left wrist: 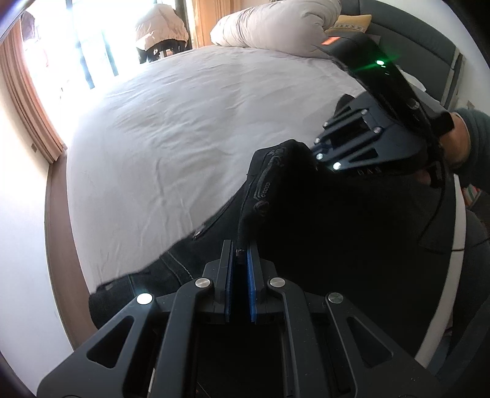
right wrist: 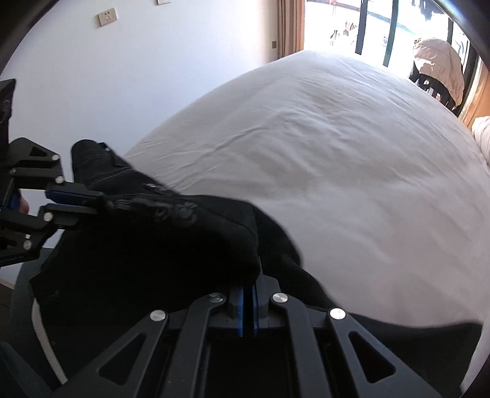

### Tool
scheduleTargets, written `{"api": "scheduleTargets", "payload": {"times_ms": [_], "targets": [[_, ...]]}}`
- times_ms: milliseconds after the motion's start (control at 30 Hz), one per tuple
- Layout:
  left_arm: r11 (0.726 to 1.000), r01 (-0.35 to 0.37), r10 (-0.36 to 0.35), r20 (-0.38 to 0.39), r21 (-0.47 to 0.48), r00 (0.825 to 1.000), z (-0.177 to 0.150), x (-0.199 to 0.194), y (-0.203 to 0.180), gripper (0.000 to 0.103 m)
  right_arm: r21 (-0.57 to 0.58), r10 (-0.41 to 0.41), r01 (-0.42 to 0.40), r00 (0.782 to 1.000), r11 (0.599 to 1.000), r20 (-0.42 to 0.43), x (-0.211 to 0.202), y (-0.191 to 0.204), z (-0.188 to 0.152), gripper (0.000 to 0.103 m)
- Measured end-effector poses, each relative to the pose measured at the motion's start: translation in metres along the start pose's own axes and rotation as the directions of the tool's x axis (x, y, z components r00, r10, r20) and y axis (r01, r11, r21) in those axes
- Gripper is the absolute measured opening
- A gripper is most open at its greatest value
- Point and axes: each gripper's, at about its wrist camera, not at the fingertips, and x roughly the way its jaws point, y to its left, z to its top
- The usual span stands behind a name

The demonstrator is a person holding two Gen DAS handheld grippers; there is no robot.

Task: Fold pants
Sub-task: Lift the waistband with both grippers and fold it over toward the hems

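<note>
Bed [left wrist: 183,128] with pale sheet filling view. Black pants [left wrist: 275,196] hanging over near edge, waistband lifted. Left gripper [left wrist: 240,254] and right gripper [right wrist: 248,286] both pinching fabric, fingers narrow.

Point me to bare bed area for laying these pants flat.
Free: the wide grey sheet between the black pants, the window-side edge and the rolled duvet. Crowded: the near edge, where the left gripper and right gripper hold the bunched cloth.
</note>
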Motion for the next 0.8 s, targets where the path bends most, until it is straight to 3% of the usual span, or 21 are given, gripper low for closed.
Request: {"api": "scheduleTargets", "payload": {"times_ms": [167,367,800], "targets": [[1.0,-0.005,0.005,-0.01,0.014,1.0,-0.029,-0.015,-0.022,0.007,0.0,0.001,-0.001,1.0,1.0,0.022,-0.015,0.028,-0.03,0.005],[0.997,0.047,-0.046,-0.03,0.058,0.999,-0.075,-0.027,-0.057,0.007,0.014,-0.009,0.009,0.999,1.0,0.035,-0.032,0.051,-0.078,0.005],[0.982,0.086,-0.067,-0.114,0.166,0.991,-0.131,-0.036,-0.103,0.007,-0.197,-0.141,0.138,0.99,0.971,-0.001,-0.031,0.131,-0.149,0.005]]}}
